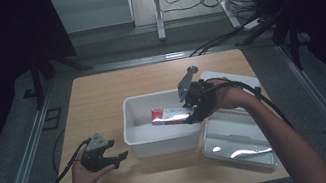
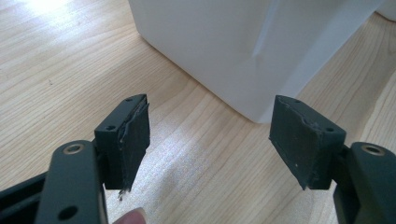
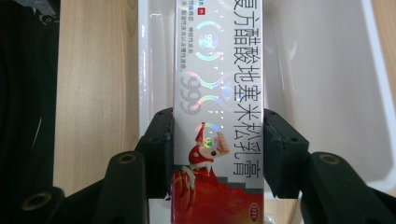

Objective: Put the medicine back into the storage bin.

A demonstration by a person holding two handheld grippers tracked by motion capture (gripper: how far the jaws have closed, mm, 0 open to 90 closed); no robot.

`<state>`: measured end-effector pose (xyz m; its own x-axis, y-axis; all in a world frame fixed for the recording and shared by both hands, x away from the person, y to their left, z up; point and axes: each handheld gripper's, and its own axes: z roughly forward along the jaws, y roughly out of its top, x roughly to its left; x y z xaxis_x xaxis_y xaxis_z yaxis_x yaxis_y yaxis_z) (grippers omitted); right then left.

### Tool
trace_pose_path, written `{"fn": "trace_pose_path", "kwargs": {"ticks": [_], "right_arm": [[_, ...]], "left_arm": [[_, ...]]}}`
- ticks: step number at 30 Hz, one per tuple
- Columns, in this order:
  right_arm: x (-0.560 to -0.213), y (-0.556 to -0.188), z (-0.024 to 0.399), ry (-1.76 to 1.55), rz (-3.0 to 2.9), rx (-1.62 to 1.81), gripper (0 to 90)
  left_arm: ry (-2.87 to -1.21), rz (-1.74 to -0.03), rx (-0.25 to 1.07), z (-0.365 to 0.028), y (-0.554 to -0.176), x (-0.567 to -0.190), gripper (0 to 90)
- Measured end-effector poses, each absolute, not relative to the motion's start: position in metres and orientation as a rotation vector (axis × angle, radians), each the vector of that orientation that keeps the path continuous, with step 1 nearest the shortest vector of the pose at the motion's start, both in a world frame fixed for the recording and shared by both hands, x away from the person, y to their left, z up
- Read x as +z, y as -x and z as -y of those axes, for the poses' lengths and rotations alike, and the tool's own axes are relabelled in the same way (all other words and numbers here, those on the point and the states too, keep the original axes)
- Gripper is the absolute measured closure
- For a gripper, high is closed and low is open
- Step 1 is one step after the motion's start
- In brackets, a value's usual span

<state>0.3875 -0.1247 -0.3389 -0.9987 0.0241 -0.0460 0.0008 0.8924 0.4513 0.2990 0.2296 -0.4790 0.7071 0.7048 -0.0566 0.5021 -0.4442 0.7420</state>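
**Spotter:** High view first, from the left: your left gripper rests low on the wooden table, just beside the near left corner of the white bin. In the left gripper view its jaws stand wide apart with bare tabletop between them, and the bin's wall rises just beyond the pads.

**Operator:** And the box?

**Spotter:** Your right gripper has it. The silver and red carton hangs over the bin's opening, toward its right side, clamped at its right-hand end. Its long axis runs roughly level, across the table, with the free end pointing left.

**Operator:** Is the grip square?

**Spotter:** In the right gripper view the carton runs straight out along the jaws, its far end pointing away from you over the bin's floor. Both pads press its long side walls, printed face up, red end nearest the camera.

**Operator:** What's to the right?

**Spotter:** The bin's clear lid lies flat on the table, just beside the bin, under your right forearm.
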Motion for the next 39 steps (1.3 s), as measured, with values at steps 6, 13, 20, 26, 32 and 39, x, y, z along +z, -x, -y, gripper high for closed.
{"fn": "trace_pose_path", "kwargs": {"ticks": [6,13,20,26,32,39], "right_arm": [[-0.349,-0.39,0.118,0.008,-3.024,0.676,50.8],[-0.356,-0.392,0.112,0.01,-3.041,0.665,50.8],[-0.364,-0.392,0.111,0.003,-3.058,0.65,50.7],[-0.37,-0.392,0.112,-0.011,-3.063,0.638,50.7],[-0.377,-0.395,0.11,-0.012,-3.075,0.624,50.7],[-0.383,-0.397,0.104,-0.01,-3.089,0.618,50.7]], "left_arm": [[-2.138,-0.916,0.337,-0.23,-0.299,-0.479,29.1],[-2.142,-0.915,0.335,-0.229,-0.299,-0.48,29.1],[-2.144,-0.913,0.335,-0.229,-0.299,-0.48,29.1],[-2.146,-0.915,0.336,-0.228,-0.299,-0.48,29.1],[-2.148,-0.914,0.335,-0.228,-0.3,-0.481,29.1],[-2.148,-0.914,0.338,-0.229,-0.299,-0.481,29.1]]}}
